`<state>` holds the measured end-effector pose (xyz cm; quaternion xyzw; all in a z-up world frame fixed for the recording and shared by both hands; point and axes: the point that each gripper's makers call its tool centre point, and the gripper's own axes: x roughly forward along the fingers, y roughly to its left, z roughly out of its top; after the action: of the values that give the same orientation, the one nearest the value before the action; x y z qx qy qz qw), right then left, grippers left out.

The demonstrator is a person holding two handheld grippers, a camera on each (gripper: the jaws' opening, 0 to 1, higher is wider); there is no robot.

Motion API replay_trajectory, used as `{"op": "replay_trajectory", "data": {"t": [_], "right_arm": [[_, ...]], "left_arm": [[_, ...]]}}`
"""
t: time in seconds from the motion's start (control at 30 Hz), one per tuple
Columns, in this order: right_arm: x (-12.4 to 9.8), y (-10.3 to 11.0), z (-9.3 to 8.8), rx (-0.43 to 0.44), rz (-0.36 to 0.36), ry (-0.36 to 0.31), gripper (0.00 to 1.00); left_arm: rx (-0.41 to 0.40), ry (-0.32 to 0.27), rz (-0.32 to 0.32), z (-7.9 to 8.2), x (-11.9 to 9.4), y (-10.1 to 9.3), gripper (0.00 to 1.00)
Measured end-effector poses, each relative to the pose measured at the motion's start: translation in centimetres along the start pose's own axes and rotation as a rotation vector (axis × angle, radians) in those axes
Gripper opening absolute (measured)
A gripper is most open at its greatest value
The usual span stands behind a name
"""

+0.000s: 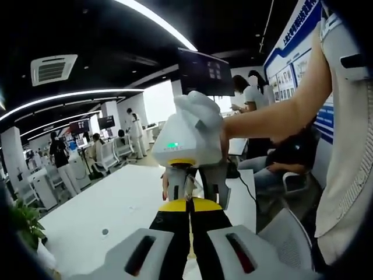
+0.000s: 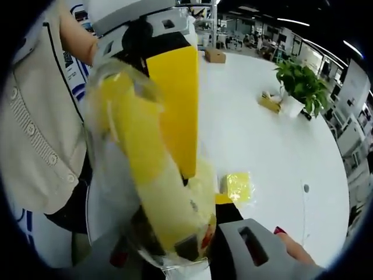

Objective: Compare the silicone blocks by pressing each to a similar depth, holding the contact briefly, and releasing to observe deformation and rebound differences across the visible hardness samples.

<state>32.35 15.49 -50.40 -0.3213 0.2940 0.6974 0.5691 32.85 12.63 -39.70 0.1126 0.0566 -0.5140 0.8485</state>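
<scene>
Nearest in the right gripper view, the right gripper [image 2: 192, 245] is clamped on a yellow silicone block in clear wrap [image 2: 154, 175], held up above the white table [image 2: 274, 146]; the left gripper [image 2: 172, 87] comes in from above, its yellow jaw lying against that block. In the left gripper view the left gripper [image 1: 190, 224] has its jaws nearly together, and whether anything sits between them I cannot tell; the right gripper [image 1: 192, 186] meets it head-on. A second wrapped yellow block [image 2: 240, 188] lies on the table near its close edge. To do this well, I judge: squeeze slowly, match depth, pause, then release cleanly. A potted plant [image 2: 300, 87] stands toward the far edge.
</scene>
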Motion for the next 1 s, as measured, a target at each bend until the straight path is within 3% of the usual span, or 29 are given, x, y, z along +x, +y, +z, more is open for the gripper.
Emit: {"op": "replay_trajectory", "data": {"t": [0.5,1.0], "right_arm": [[-0.2,-0.7,0.7,-0.013,-0.034,-0.01,0.2],[0.1,-0.5,1.6,0.007,0.003,-0.062,0.26]], "left_arm": [[-0.007,-0.016,0.015,0.4,-0.4,0.4,0.0],[-0.023,-0.032,0.027,0.6,-0.8,0.4,0.0]]}}
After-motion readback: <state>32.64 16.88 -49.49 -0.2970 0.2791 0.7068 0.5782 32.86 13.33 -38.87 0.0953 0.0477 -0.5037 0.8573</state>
